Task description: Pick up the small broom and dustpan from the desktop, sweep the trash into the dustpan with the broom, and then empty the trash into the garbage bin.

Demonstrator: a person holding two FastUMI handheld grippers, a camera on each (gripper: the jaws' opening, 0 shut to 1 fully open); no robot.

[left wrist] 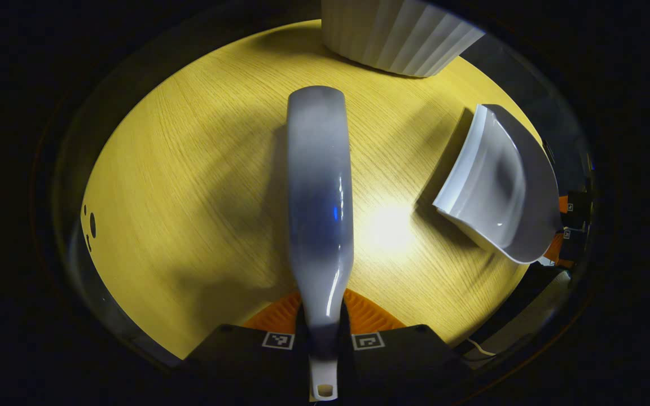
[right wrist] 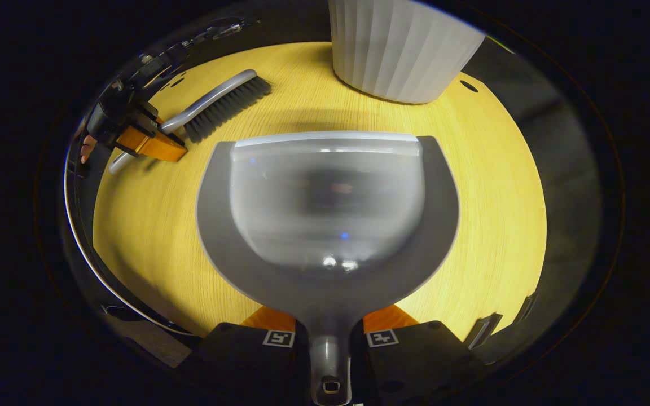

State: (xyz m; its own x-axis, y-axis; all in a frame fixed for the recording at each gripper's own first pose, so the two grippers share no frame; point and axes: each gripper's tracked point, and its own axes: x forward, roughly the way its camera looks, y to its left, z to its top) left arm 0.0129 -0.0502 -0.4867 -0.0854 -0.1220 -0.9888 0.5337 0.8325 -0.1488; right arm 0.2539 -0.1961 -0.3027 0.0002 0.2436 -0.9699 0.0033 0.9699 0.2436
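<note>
Wood-grain desk (left wrist: 189,186), yellowish, under both tools. Left gripper (left wrist: 323,332) clamped on the broom (left wrist: 319,192) handle — both fingers press its narrow end, grey back running straight ahead over the desk. In the right gripper view the broom's (right wrist: 218,104) dark bristles face down, close to the desk; contact unclear. Right gripper (right wrist: 329,338) closed on the dustpan (right wrist: 325,214) handle, pan spreading forward, front lip toward the bin (right wrist: 401,51). Bin — white, ribbed — stands on the desk's far edge, just beyond the pan. From the left gripper view the dustpan (left wrist: 494,186) sits right of the broom, apart from it. No trash discernible.
</note>
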